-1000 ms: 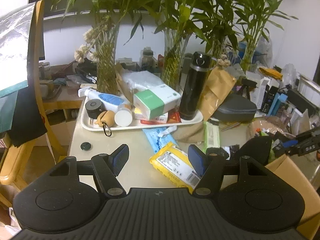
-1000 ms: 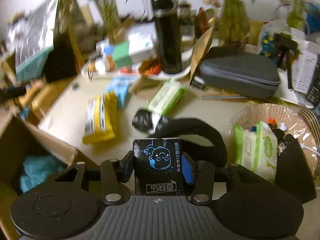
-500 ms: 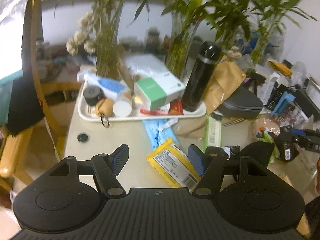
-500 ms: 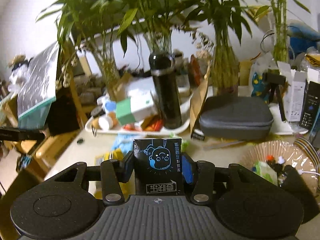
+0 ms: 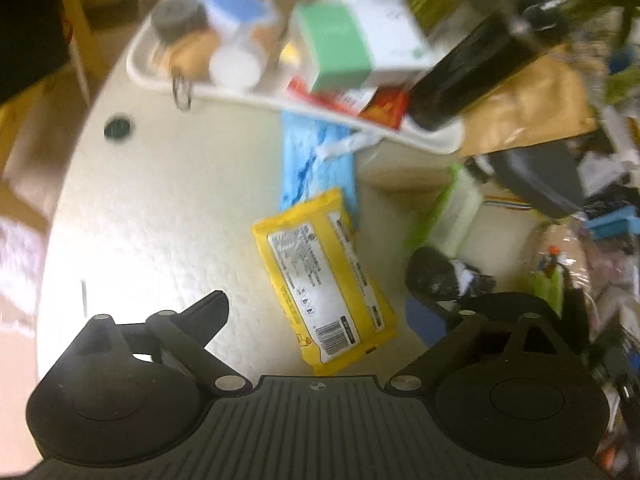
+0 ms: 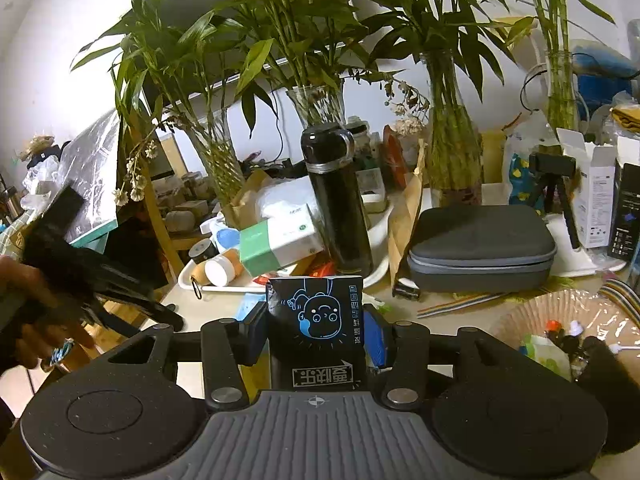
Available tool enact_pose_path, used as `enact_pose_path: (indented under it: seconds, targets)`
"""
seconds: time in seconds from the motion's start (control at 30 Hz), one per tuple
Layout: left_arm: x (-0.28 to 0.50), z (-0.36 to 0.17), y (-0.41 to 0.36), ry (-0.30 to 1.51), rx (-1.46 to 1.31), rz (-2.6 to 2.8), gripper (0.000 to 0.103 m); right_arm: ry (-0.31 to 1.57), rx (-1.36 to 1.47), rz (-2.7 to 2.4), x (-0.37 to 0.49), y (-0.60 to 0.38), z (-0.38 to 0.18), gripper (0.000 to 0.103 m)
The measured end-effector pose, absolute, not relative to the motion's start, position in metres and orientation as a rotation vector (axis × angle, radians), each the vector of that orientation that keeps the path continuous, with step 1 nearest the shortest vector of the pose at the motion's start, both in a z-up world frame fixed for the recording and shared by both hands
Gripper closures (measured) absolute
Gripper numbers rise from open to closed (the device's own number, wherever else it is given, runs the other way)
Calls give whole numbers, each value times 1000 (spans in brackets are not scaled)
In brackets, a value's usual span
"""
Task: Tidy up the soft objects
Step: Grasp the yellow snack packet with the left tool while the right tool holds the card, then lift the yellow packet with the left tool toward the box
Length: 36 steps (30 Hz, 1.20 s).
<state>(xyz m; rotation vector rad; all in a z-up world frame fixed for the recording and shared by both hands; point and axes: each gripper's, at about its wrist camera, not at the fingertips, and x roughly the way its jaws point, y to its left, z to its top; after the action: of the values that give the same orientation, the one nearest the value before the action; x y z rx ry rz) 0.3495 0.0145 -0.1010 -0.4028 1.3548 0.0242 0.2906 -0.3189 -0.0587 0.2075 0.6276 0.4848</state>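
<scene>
Hovering over the pale table (image 5: 160, 208), my left gripper (image 5: 320, 312) has its fingers spread wide with nothing between them. Bare tabletop lies under its left finger (image 5: 208, 312), out to the rounded table edge on the left. Just ahead between the fingers lies the yellow pack (image 5: 324, 284), flat, slanted, its white printed label and barcode facing up. Its far end overlaps a blue pack (image 5: 316, 168), whose far end runs under the white tray (image 5: 168, 80) rim. To the right a green pack (image 5: 456, 216) lies beside a crumpled black bag (image 5: 440, 276). This view is blurred, so small print is unreadable.

My right gripper (image 6: 316, 340) is clenched on a small black packet (image 6: 316, 320), held upright above the table, with a blue cartoon face and pale lettering, upside down. Beyond it stand a black flask (image 6: 340, 208) on the tray and, to the right, a grey zip case (image 6: 480, 244) and a shallow paper-lined basket (image 6: 560, 308). Clutter fills the far and right sides.
</scene>
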Motion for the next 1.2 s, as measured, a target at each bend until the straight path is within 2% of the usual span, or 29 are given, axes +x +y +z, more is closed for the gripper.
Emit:
enact_pose_path:
  seconds: [0.17,0.47,0.77,0.83,0.9,0.97,1.1,1.2]
  targets:
    - [378,-136,13,1480,-494,115,5,627,220,483,292,-323,-59,51]
    - [405,-183,5,1594,-574,202,5,623,265,479,294,-335,-60,51]
    - [408,-208,-24,1649,-439,280,8,630,265,502,295,-332,-60,51]
    - [408,-209,-28,1657,-417,284,14,632,262,501,295,-332,-60,51]
    - [408,-204,-31,1654,-417,271,30,633,270,507,295,-333,-60,51]
    - [408,-200,-37,1640,-418,262,36,640,278,515,295,-333,-60,51]
    - [403,-193,-37,1636,-457,170,42,659,294,526,296,-333,-62,51]
    - [395,-176,-43,1596,-429,108,43,666,301,526,295,-334,-64,51]
